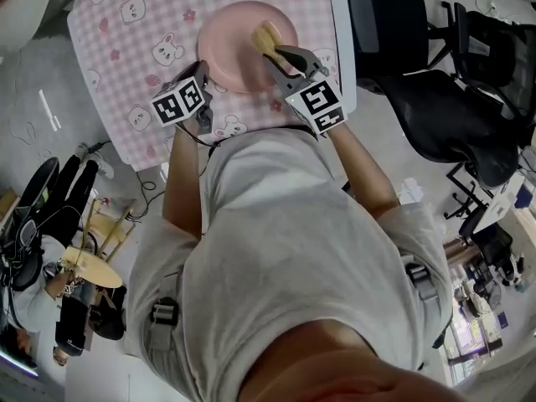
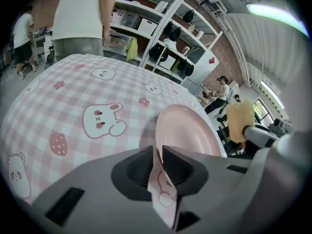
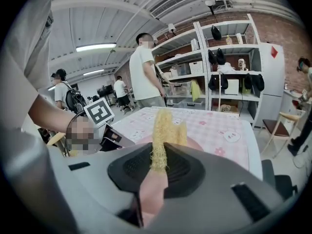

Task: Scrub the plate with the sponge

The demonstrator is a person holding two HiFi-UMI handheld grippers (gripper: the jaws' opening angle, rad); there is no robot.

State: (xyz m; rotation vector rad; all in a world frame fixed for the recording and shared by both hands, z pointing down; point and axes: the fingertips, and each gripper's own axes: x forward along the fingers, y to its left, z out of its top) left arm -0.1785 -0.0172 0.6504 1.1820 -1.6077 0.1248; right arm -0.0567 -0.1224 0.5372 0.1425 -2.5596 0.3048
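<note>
Closest in, there are two grippers, one in each hand. The left gripper (image 2: 157,152) has its jaws pressed together on the near left rim of the one plate (image 2: 187,130). A pink strip of that rim, with a bunny outline on it, shows between the pads. In the left gripper view the plate looks tipped up off the cloth on the held side.

The right gripper (image 3: 158,152) is clamped on the single sponge (image 3: 163,126), a yellow, coarse one that sticks up past the jaw tips. In the head view the sponge (image 1: 266,34) lies against the upper right of the pink plate (image 1: 239,53), with the right gripper (image 1: 275,51) just behind it. The left gripper (image 1: 203,68) meets the plate's edge on the opposite side.

The plate sits on one tablecloth (image 1: 142,32), pink checked and printed with bunnies and strawberries. The cloth covers the table.

Beyond the table's right edge stand at least two black office chairs (image 1: 444,124).

Farther back, the right gripper view shows one person in a white shirt (image 3: 144,72) standing at the table's far side. Behind that are white shelves (image 3: 229,57) against a brick wall.
</note>
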